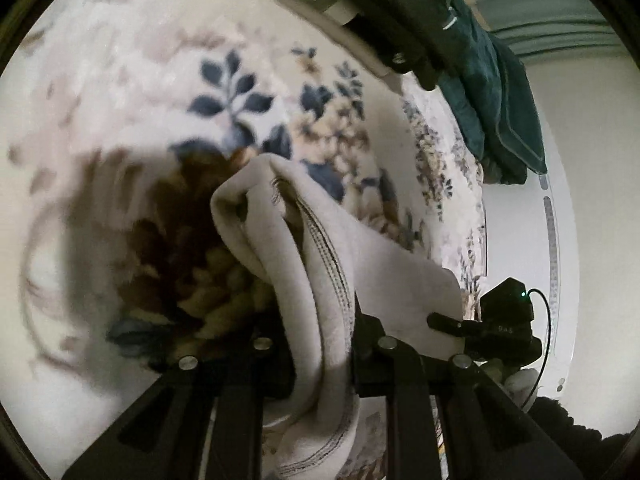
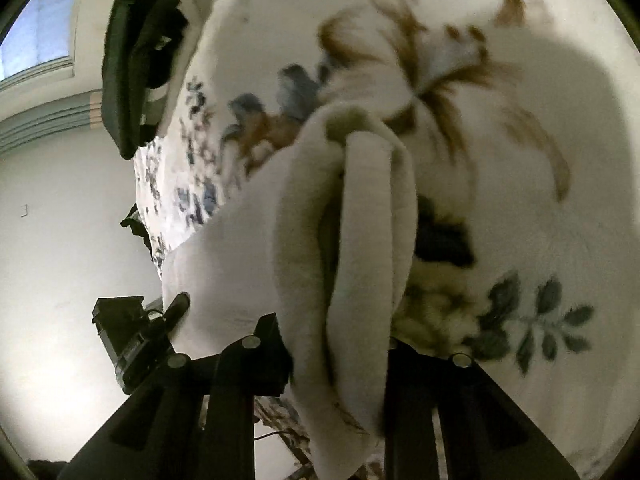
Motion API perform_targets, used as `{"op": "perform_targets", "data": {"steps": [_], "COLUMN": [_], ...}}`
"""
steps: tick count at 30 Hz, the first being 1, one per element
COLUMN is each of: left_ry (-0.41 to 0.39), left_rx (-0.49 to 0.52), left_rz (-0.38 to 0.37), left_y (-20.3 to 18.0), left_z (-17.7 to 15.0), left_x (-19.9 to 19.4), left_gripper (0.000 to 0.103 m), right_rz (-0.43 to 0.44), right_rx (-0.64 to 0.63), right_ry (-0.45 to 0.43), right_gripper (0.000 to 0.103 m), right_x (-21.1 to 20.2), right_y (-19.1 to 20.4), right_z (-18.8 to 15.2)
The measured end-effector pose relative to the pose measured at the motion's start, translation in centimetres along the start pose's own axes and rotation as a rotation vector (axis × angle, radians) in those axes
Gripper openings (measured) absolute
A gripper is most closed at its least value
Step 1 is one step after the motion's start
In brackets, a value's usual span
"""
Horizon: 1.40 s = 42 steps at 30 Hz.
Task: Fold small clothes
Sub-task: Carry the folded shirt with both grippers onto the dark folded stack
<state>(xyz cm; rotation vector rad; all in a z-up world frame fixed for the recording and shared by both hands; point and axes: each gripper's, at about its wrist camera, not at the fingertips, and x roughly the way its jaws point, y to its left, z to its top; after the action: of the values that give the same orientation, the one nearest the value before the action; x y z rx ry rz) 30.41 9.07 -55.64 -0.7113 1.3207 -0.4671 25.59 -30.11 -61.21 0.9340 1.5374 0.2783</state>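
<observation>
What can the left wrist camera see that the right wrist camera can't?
Only the left wrist view shows the dotted stitching along the hem of the white fleece garment. Only the right wrist view shows a pale blue window at the top left. Both show each hand-held gripper, left and right, clamped on bunched white fleece, the floral plush blanket underneath, and dark folded clothes at its edge.
</observation>
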Motion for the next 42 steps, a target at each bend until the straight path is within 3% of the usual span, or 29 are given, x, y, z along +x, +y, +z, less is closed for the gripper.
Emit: {"op": "perform_targets", "data": {"steps": [5, 11, 18, 22, 27, 30, 33, 37, 39, 41, 42], "left_ry": [-0.028, -0.104, -0.188, -0.231, -0.239, -0.215, -0.176, -0.223, -0.262, -0.274, -0.287], "left_rx": [0.047, 0.082, 0.139, 0.161, 0.195, 0.222, 0.248, 0.266, 0.272, 0.259, 0.259], "left_rz": [0.002, -0.013, 0.020, 0.051, 0.158, 0.284, 0.423, 0.563, 0.625, 0.671, 0.687], "left_y": [-2.5, -6.0, -9.6, -9.7, -8.9, -8.0, -7.4, -7.4, -7.6, -7.6, -7.6], "left_z": [2.9, 10.5, 21.6, 28.3, 35.7, 38.2, 39.0, 38.6, 38.0, 37.5, 37.1], "left_x": [-2.6, -6.2, -8.8, -9.6, -7.7, -5.7, -3.6, -3.2, -3.3, -3.4, -3.4], "left_gripper": [0.015, 0.015, 0.015, 0.015, 0.016, 0.019, 0.021, 0.045, 0.058, 0.091, 0.093], "right_rz": [0.000, 0.014, 0.027, 0.031, -0.012, -0.065, -0.191, -0.347, -0.490, -0.601, -0.650], "right_rx": [-0.042, -0.104, -0.191, -0.233, -0.265, -0.285, -0.340, -0.374, -0.398, -0.411, -0.421], "right_ry": [-0.029, -0.097, -0.174, -0.204, -0.203, -0.200, -0.204, -0.214, -0.258, -0.295, -0.312], "right_gripper": [0.023, 0.023, 0.023, 0.023, 0.023, 0.023, 0.024, 0.038, 0.065, 0.080, 0.092], "right_x": [-2.6, -6.1, -7.8, -7.5, -4.3, -1.9, 0.7, 2.1, 2.1, 2.1, 2.1], "right_y": [4.3, 13.0, 24.8, 30.4, 35.0, 36.2, 36.6, 36.4, 36.7, 36.9, 37.0], "right_z": [1.0, 5.5, 14.2, 20.1, 27.4, 30.5, 31.5, 31.0, 30.2, 29.4, 28.9]}}
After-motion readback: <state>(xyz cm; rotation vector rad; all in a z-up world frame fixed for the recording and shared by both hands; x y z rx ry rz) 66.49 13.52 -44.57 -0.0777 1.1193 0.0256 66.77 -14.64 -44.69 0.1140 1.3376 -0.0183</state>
